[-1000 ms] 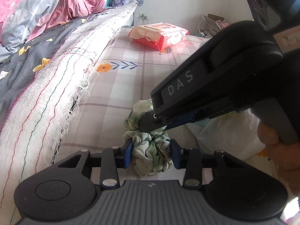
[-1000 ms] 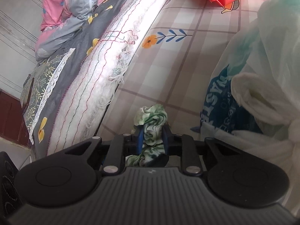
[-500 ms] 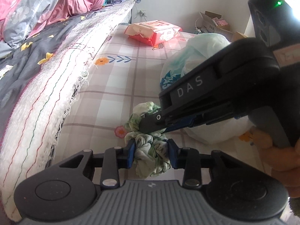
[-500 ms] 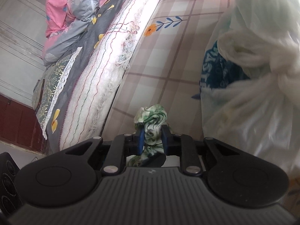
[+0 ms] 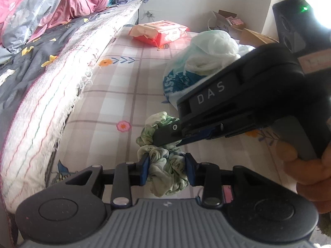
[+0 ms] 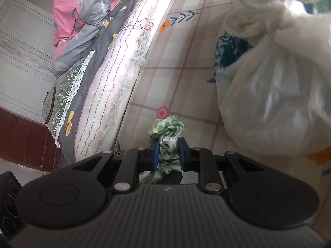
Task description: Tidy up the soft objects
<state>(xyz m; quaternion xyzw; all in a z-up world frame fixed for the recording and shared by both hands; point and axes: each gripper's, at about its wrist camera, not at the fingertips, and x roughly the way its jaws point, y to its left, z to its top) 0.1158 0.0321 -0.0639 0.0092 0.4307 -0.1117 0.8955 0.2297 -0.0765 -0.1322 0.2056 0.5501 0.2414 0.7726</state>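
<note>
Here, both grippers hold one bunched green-and-white cloth (image 5: 165, 165) just above the checked sheet (image 5: 115, 86). The left gripper (image 5: 166, 168) pinches the lower folds between its blue pads, its jaws narrowed on the fabric. The right gripper (image 6: 167, 154) clamps the upper part of the same cloth (image 6: 168, 132), also narrowed on it; in the left wrist view its body crosses the frame from the right, with its tip (image 5: 165, 137) buried in the bundle. The cloth sits between a fringed blanket (image 5: 41, 103) at the bed's edge and a knotted white plastic bag (image 5: 206, 57), close to both but touching neither. A red packet (image 5: 159, 33) lies well apart, farther up the sheet. The cloth appears light, limp and easily crushed; it will likely sag and unfold wherever unsupported. A hold on a thick gathered fold, rather than a loose edge, seems safest against slipping.
</note>
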